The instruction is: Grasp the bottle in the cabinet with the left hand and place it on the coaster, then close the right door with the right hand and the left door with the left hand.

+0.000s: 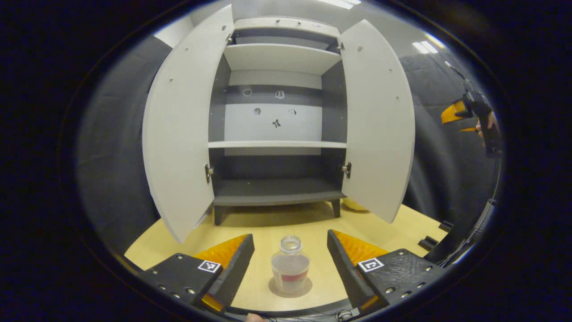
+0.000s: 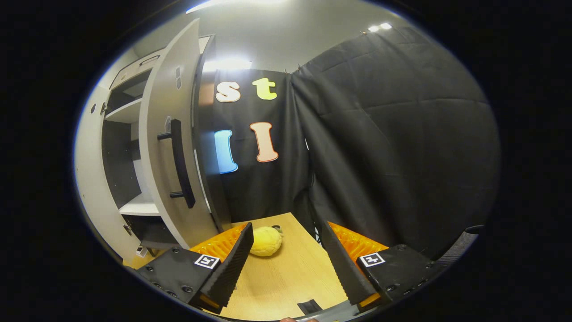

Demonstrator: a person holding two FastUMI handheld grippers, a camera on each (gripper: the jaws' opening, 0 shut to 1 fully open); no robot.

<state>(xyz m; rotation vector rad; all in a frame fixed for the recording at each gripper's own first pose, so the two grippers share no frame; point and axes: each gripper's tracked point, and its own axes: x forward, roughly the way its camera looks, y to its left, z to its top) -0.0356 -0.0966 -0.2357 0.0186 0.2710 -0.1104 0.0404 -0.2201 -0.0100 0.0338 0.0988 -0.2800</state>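
Observation:
A small clear bottle [image 1: 290,265] with a red band stands upright on a round coaster [image 1: 290,288] on the wooden table. My left gripper [image 1: 290,243] is open, its fingers standing apart on either side of the bottle without touching it. Behind it the cabinet [image 1: 277,116] has both doors swung wide: the left door [image 1: 181,129] and the right door [image 1: 380,120]. In the right gripper view my right gripper [image 2: 286,250] is open and holds nothing, to the right of the right door [image 2: 167,147] with its dark handle [image 2: 181,163]. The other gripper [image 1: 469,112] shows far right, held by a hand.
A yellow soft object [image 2: 266,240] lies on the table [image 2: 286,277] behind the right door, also seen as a yellow object [image 1: 355,205] in the left gripper view. Black cloth walls surround the booth. The cabinet shelves hold nothing.

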